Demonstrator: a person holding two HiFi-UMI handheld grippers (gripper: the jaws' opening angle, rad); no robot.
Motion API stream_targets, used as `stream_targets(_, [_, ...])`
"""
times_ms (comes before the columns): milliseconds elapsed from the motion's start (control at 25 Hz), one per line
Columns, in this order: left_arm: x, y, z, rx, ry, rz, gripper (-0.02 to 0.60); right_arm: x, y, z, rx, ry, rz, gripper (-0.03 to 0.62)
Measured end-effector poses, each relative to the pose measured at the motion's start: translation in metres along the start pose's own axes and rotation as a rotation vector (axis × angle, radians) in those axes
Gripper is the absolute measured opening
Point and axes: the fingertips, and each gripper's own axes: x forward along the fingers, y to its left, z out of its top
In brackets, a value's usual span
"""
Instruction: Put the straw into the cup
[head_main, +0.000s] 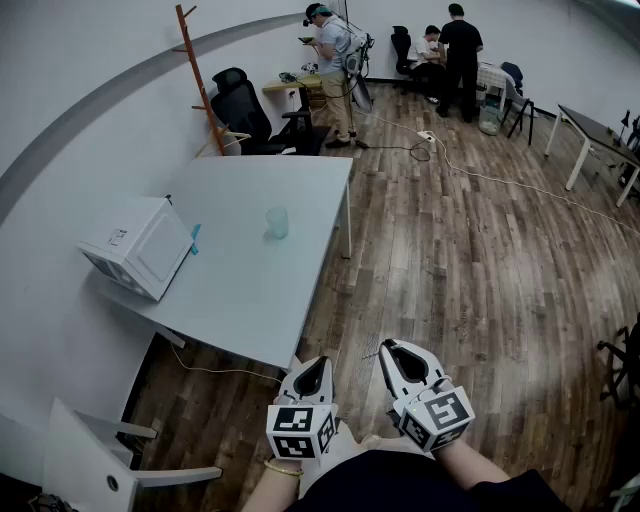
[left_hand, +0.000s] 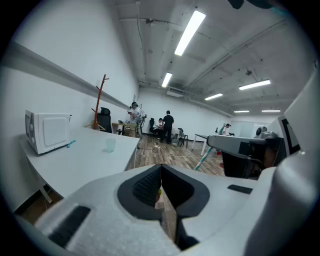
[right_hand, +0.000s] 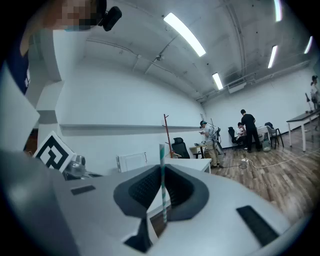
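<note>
a white microwave (head_main: 135, 245) sat at the left end of the pale worktop (head_main: 250, 290), with a small blue item (head_main: 195, 238) just beside its front corner. further right, near the middle of the worktop, the clear cup (head_main: 277, 222) stood upright and alone. both grippers were held low over the wooden floor (head_main: 470, 260), off the worktop's near edge and well apart from the cup. the left gripper (head_main: 318, 362) had its jaws together with nothing clamped between them. just to its right, the right gripper (head_main: 390, 346) had its jaws clamped on the green-and-white striped straw (right_hand: 162, 185), which stood upright between them and stuck out above and below.
</note>
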Motion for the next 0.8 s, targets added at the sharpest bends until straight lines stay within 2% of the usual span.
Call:
stream_targets(360, [-0.003, -0.009, -0.008, -0.008, 0.007, -0.004, 0.02, -0.007, 0.002, 0.004, 0.006, 0.011, -0.015, 0.043])
stream_targets(800, [-0.003, -0.027, -0.019, -0.008, 0.027, -0.028, 0.02, -0.021, -0.003, 0.004, 0.028, -0.023, -0.018, 0.043])
